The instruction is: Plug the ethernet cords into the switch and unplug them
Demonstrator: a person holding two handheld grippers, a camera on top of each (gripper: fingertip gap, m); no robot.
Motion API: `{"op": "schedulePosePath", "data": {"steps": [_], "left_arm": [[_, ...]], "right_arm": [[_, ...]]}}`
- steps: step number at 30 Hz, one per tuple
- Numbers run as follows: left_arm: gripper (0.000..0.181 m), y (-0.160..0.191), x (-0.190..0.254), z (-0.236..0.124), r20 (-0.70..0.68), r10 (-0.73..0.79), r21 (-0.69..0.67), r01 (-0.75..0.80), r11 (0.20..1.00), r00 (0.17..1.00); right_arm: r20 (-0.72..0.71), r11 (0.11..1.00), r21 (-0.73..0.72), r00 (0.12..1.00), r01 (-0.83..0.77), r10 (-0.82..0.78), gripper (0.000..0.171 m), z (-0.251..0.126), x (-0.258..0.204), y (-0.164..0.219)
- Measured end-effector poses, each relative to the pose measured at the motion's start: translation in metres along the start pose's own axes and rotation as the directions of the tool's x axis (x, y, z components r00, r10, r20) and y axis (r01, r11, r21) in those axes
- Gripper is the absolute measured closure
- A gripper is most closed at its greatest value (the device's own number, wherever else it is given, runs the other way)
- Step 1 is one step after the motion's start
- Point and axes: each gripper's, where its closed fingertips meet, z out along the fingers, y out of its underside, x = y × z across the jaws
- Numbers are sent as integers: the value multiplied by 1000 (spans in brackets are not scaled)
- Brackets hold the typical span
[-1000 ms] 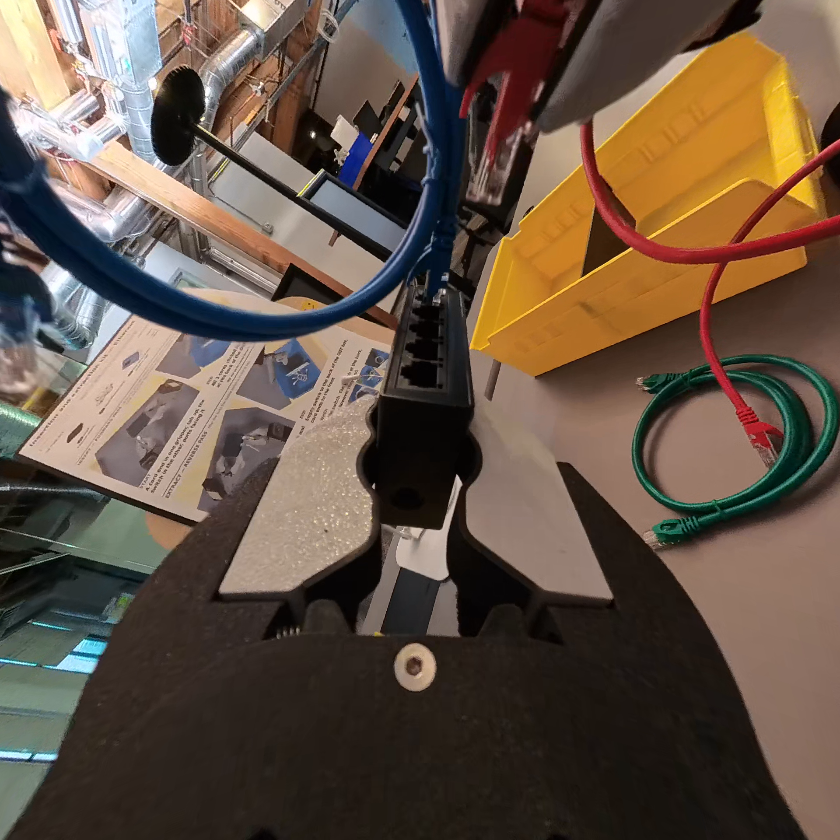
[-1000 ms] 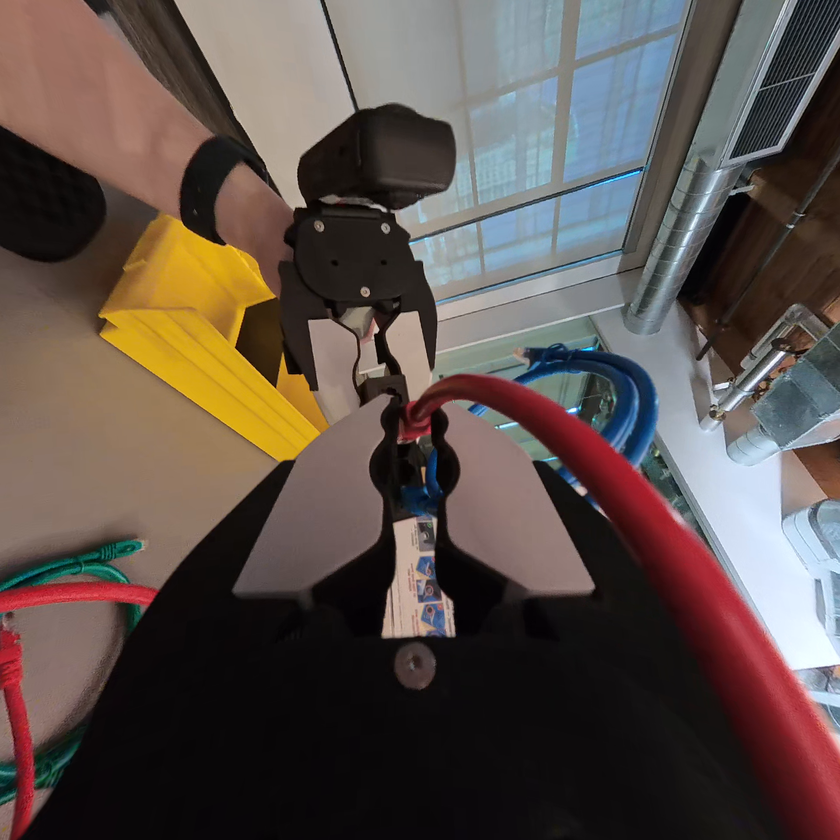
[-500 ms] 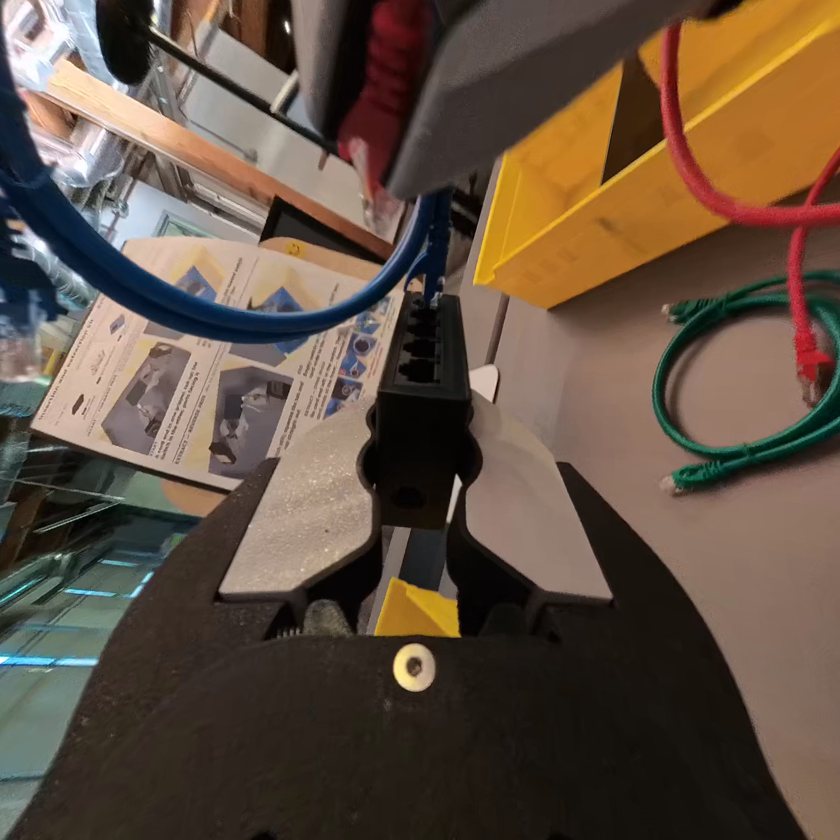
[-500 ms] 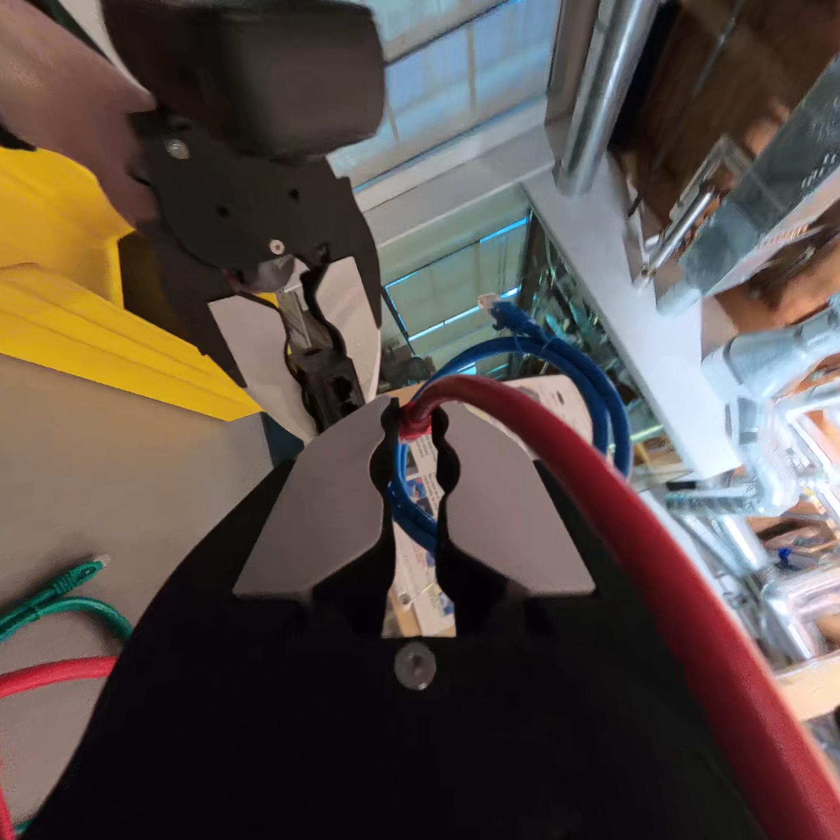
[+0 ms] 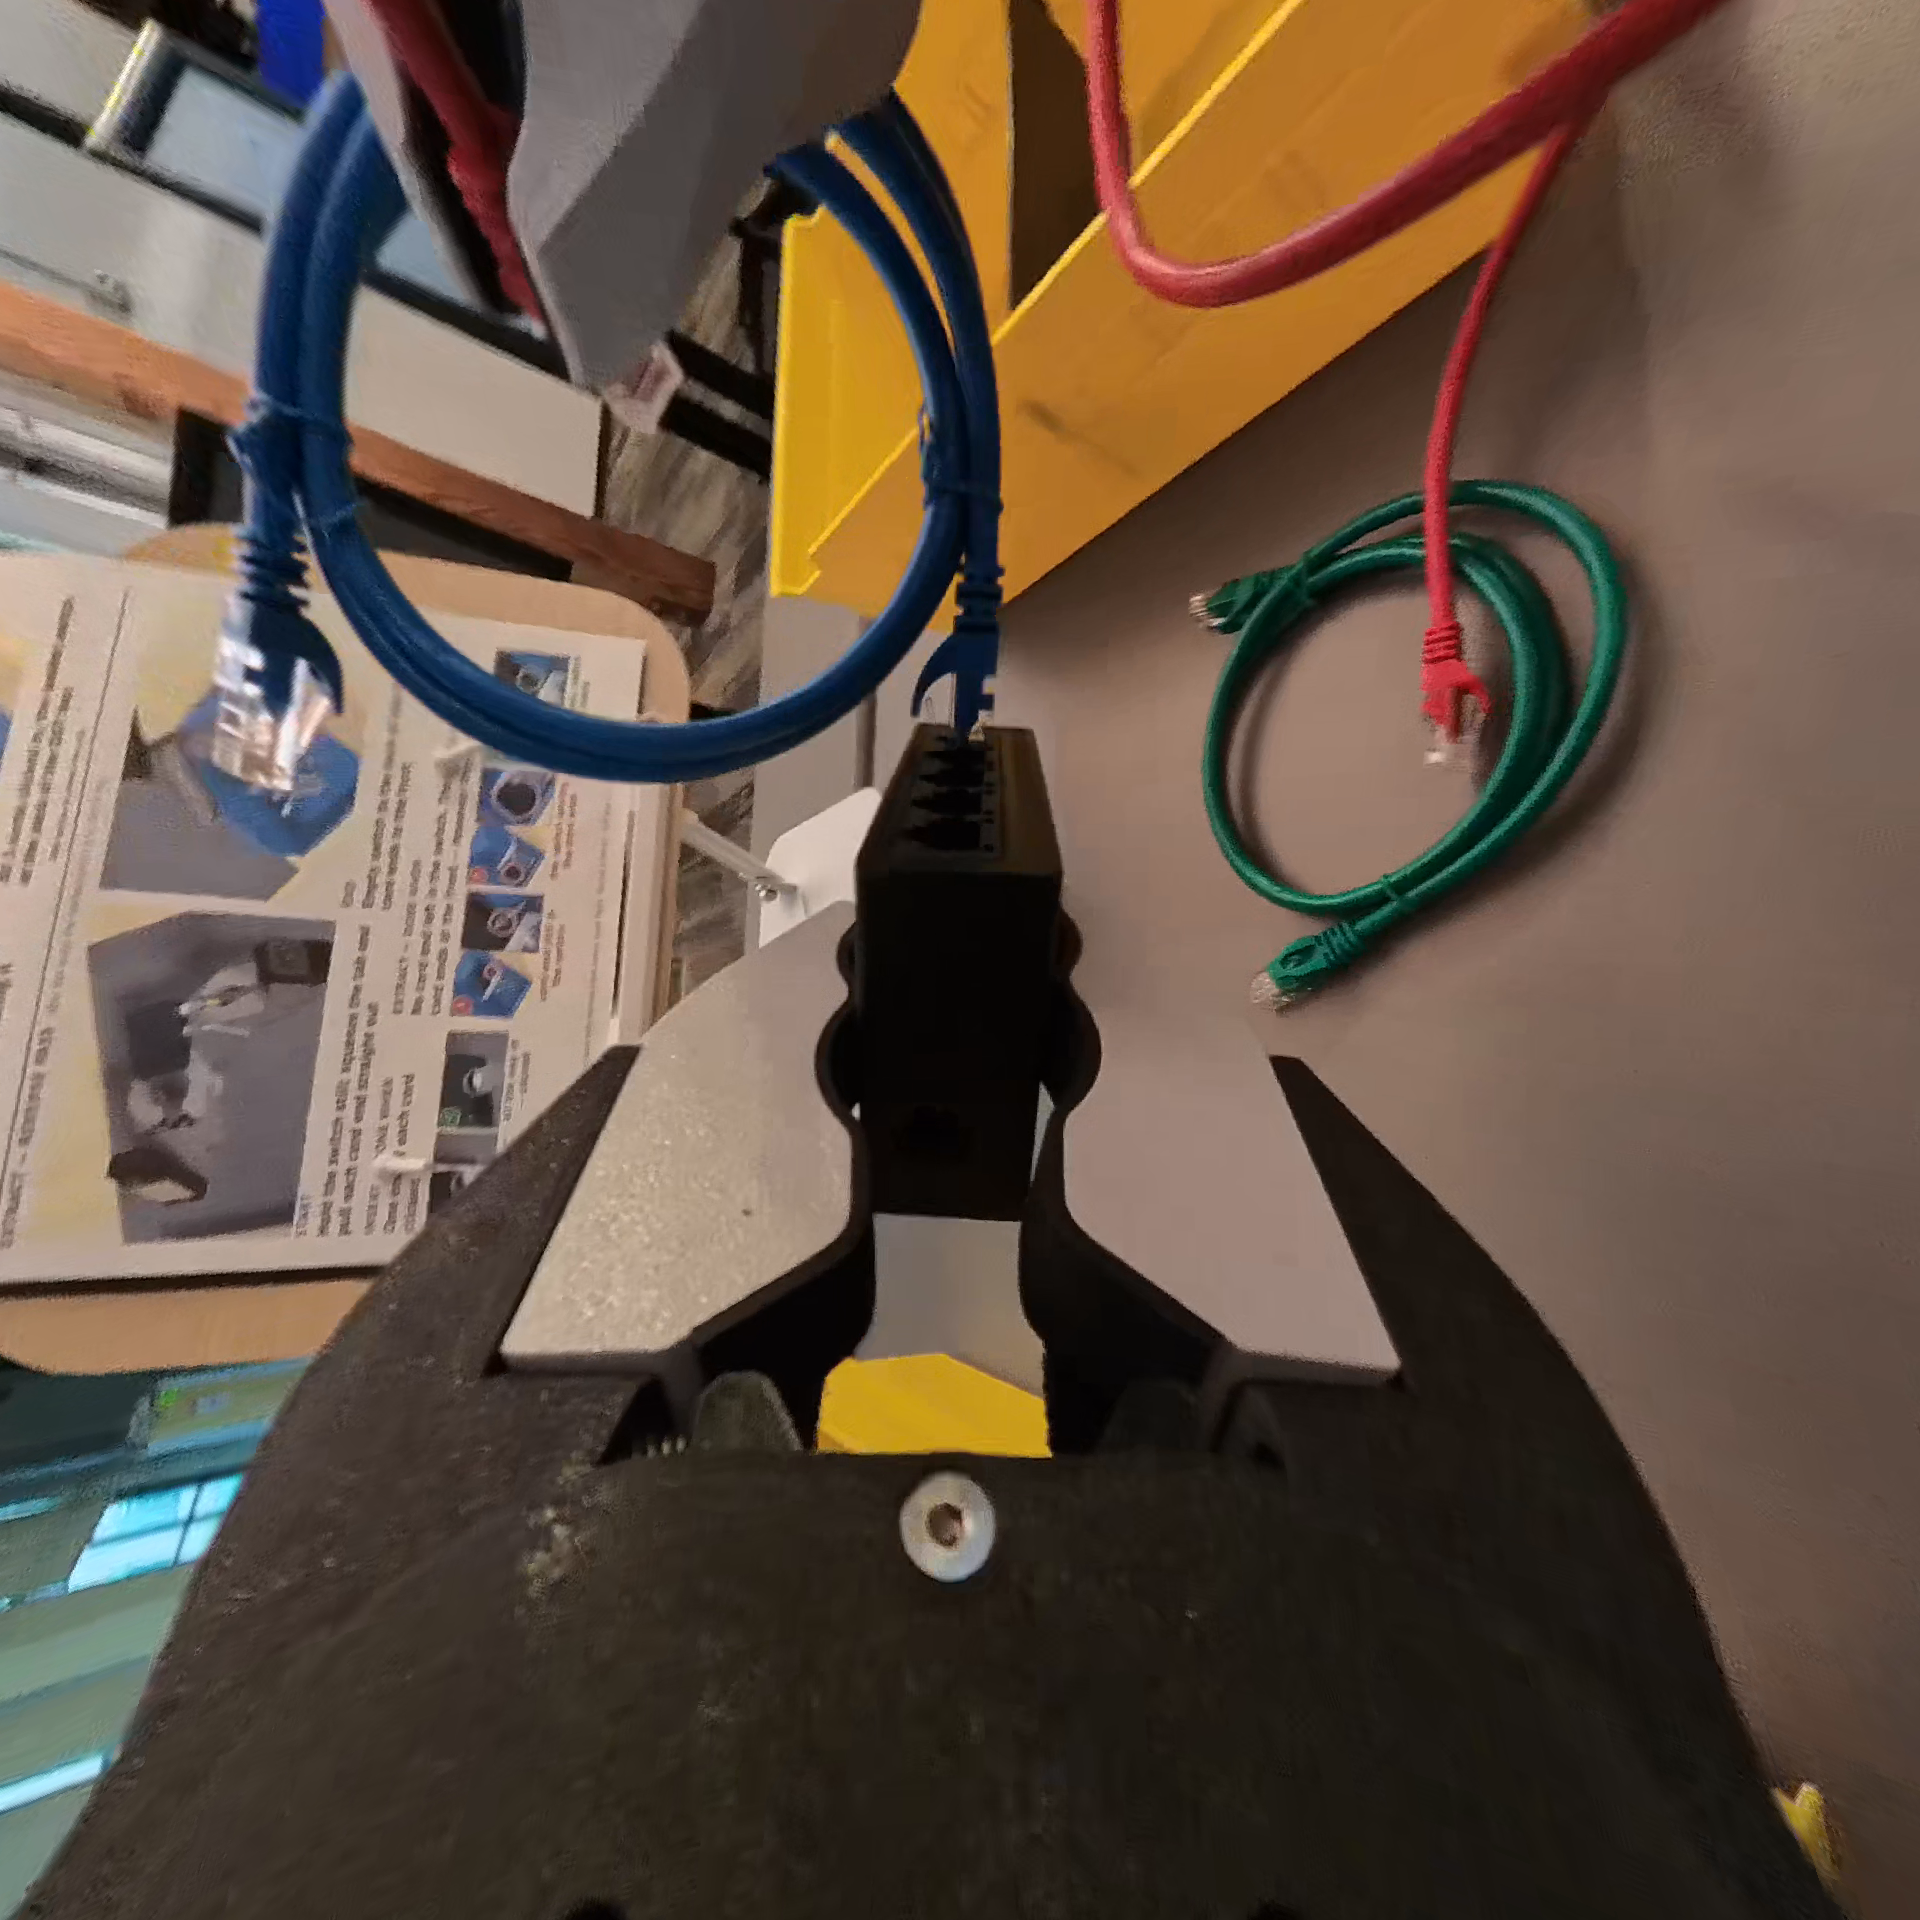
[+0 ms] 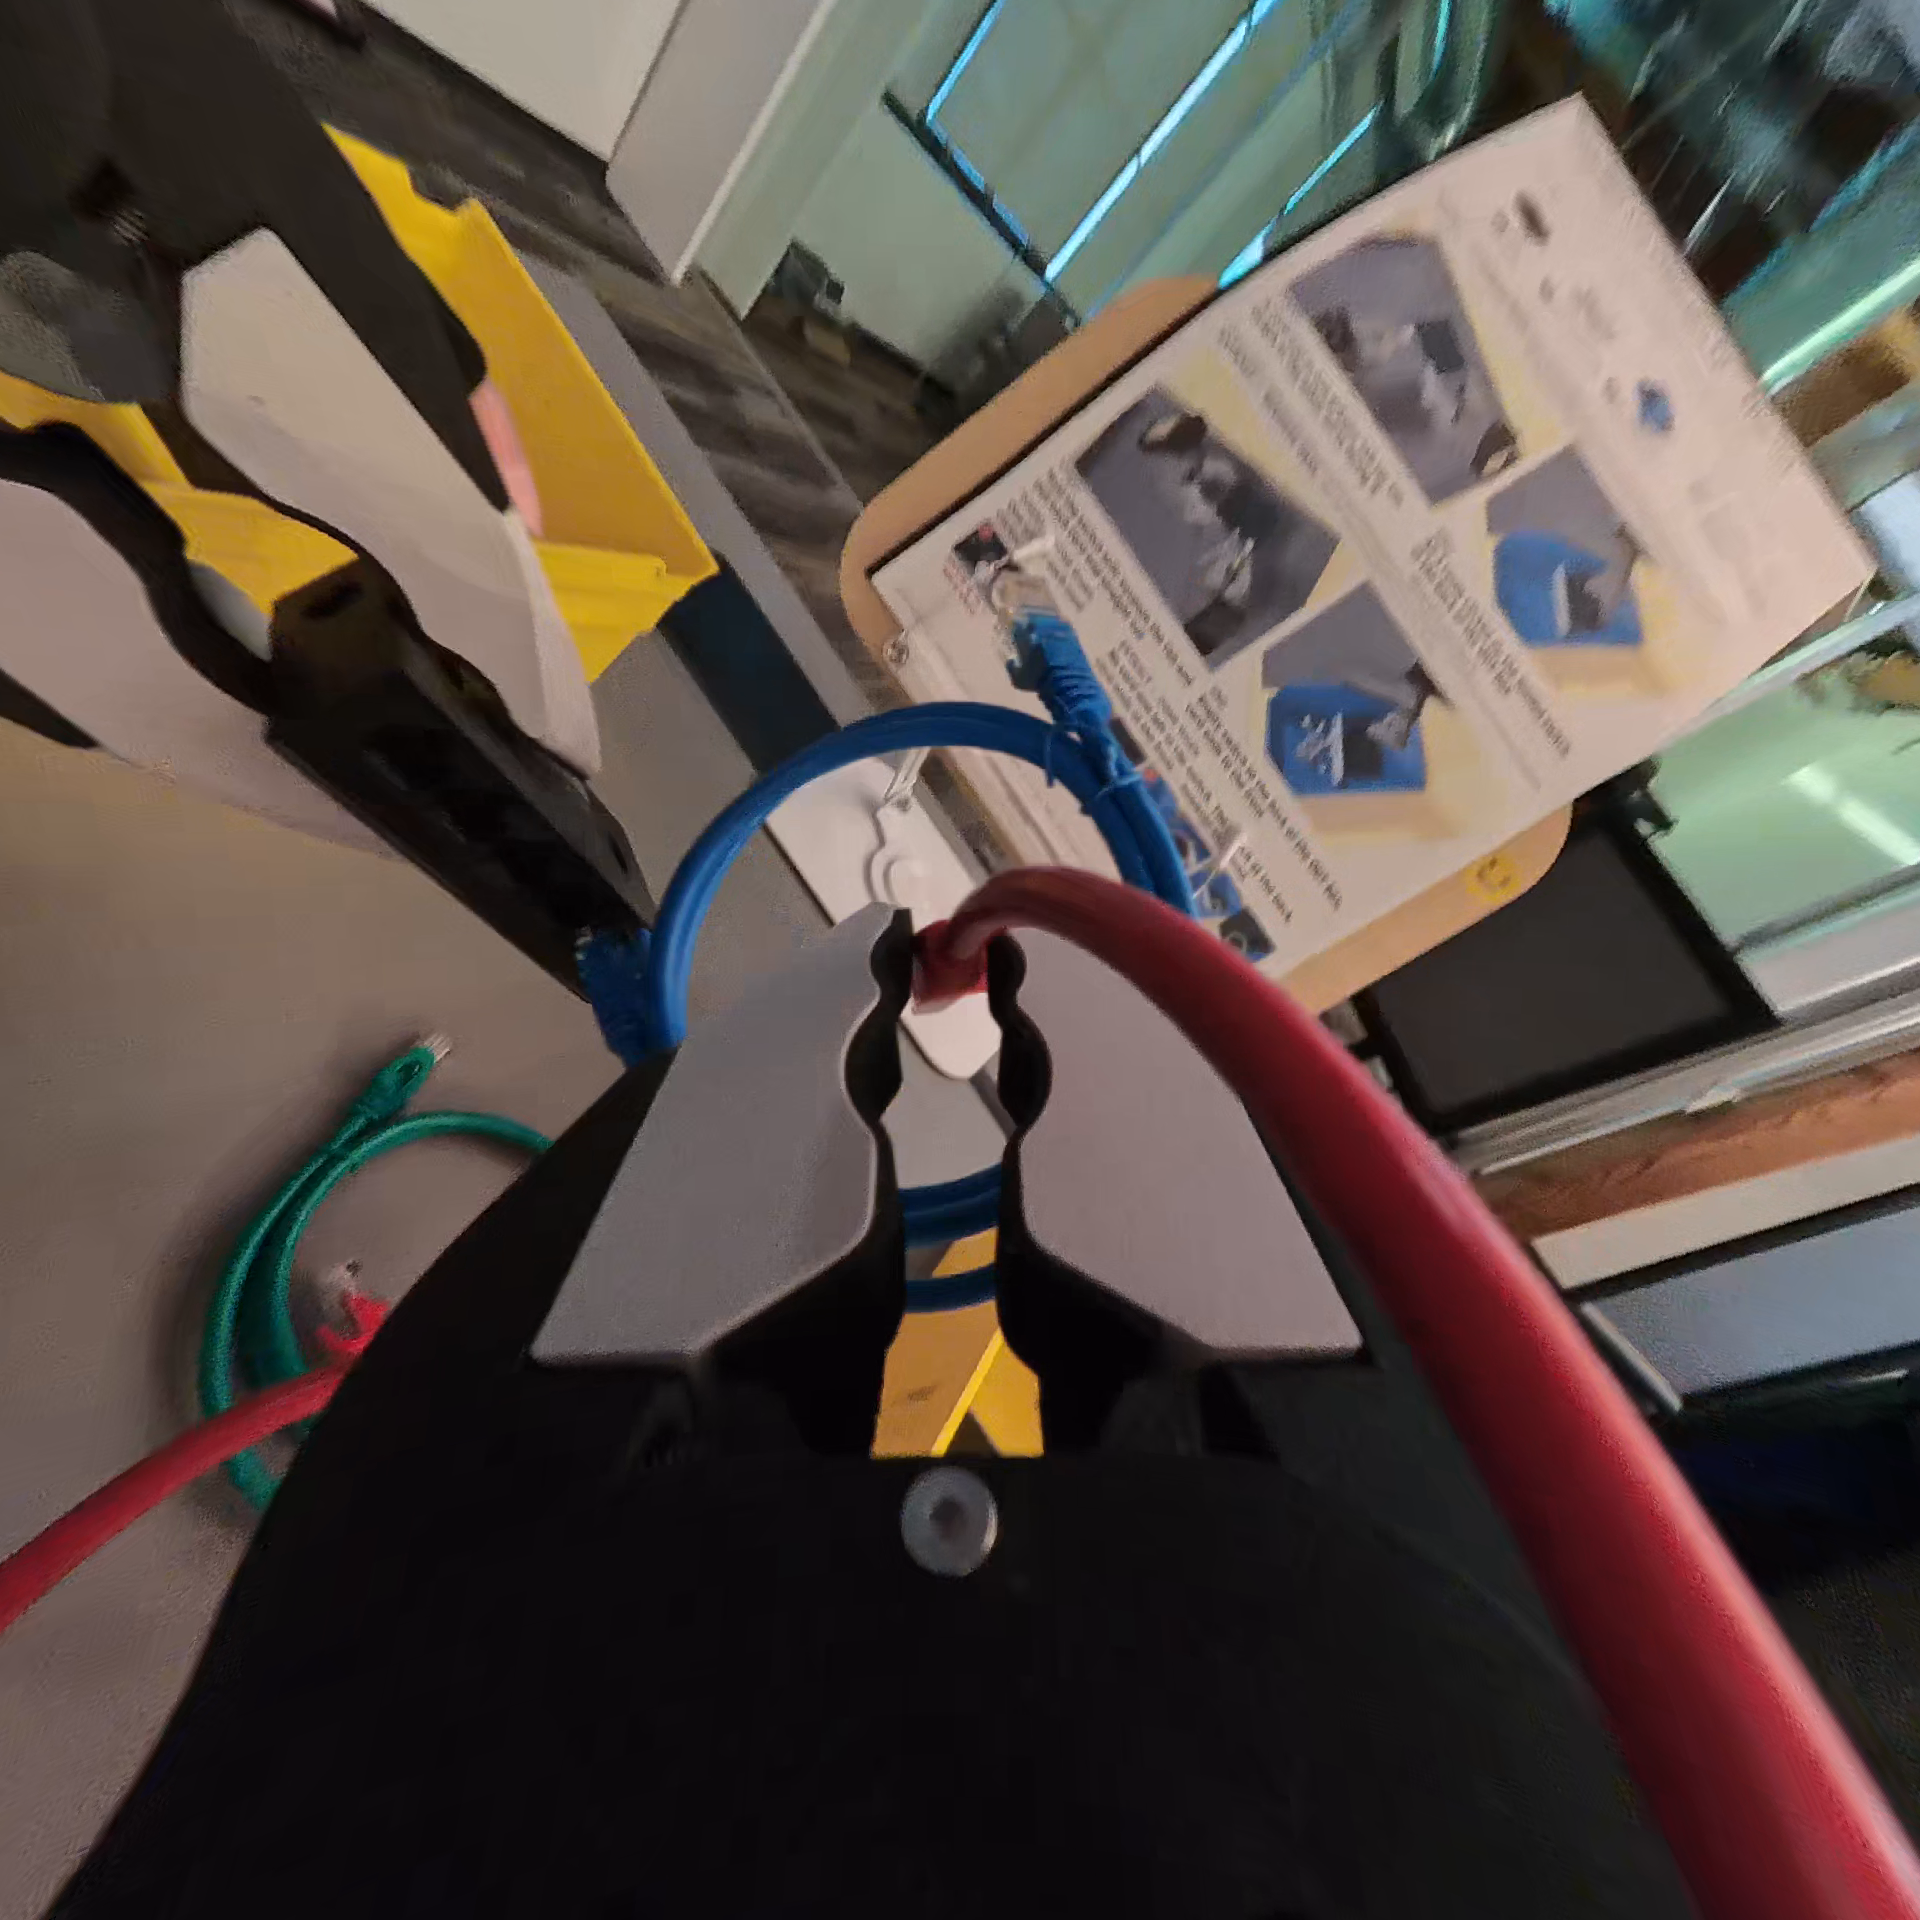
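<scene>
With the left gripper [image 5: 956, 1039] clamped on the black switch [image 5: 961, 914] and the right gripper [image 6: 948, 971] pinching the red ethernet plug [image 6: 943, 961], the dangling blue cord [image 5: 623, 727] could snag the insertion

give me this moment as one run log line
left gripper: shut on switch | right gripper: shut on red cord plug end | blue cord: plugged in | green cord: on table
</scene>
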Motion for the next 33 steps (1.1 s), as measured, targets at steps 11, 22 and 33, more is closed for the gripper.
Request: {"op": "schedulePosePath", "data": {"steps": [11,22,33], "left_arm": [[152,-10,-2,-5,-26,-81,90,84,992,996],[152,-37,-23,-26,53,-150,222,134,966,987],[152,-41,-16,-25,28,-118,226,109,968,993]], "right_arm": [[268,909,384,962,-162,58,157,-37,-40,-44],[50,763,646,998,-6,-34,157,-58,-52,-50],[-116,820,529,976,217,-184,157,-37,-56,-35]]}}
